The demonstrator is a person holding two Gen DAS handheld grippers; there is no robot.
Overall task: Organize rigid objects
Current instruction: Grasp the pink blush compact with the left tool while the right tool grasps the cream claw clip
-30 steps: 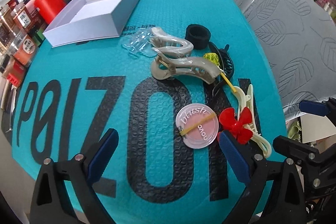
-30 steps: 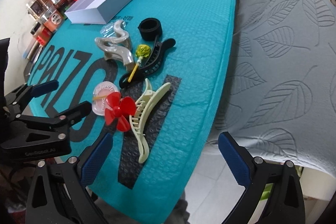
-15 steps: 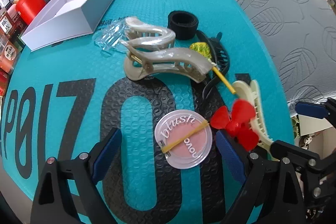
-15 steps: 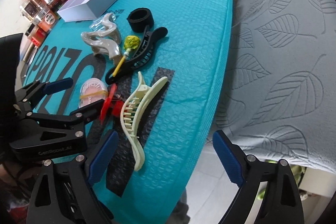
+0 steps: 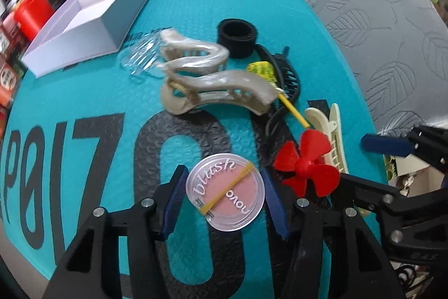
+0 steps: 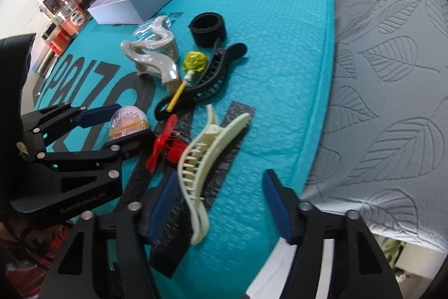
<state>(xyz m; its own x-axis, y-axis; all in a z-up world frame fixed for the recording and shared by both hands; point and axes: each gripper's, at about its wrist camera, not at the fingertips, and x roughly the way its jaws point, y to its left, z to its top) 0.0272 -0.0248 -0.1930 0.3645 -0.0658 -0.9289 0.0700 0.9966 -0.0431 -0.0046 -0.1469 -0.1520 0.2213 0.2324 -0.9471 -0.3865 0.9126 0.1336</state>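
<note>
My left gripper (image 5: 224,199) has closed its blue pads on both sides of a round pink blush compact (image 5: 225,191) with a yellow band; the compact lies on the teal mat (image 5: 196,13). From the right wrist view the compact (image 6: 128,123) sits between the left fingers. A red propeller (image 5: 306,163) lies just right of it. My right gripper (image 6: 221,203) is open, and a cream claw clip (image 6: 201,159) lies between its fingers. A beige claw clip (image 5: 207,77), black claw clip (image 6: 207,77), black band (image 5: 238,37) and yellow lollipop (image 6: 193,63) lie farther back.
An open white box (image 5: 92,7) stands at the back left of the mat. Red canister (image 5: 30,16) and jars line the left edge. A grey leaf-patterned cushion (image 6: 392,46) lies to the right. Cups and food containers stand at the far end.
My left gripper moved forward and narrowed its fingers around the blush compact. My right gripper moved forward over the cream claw clip.
</note>
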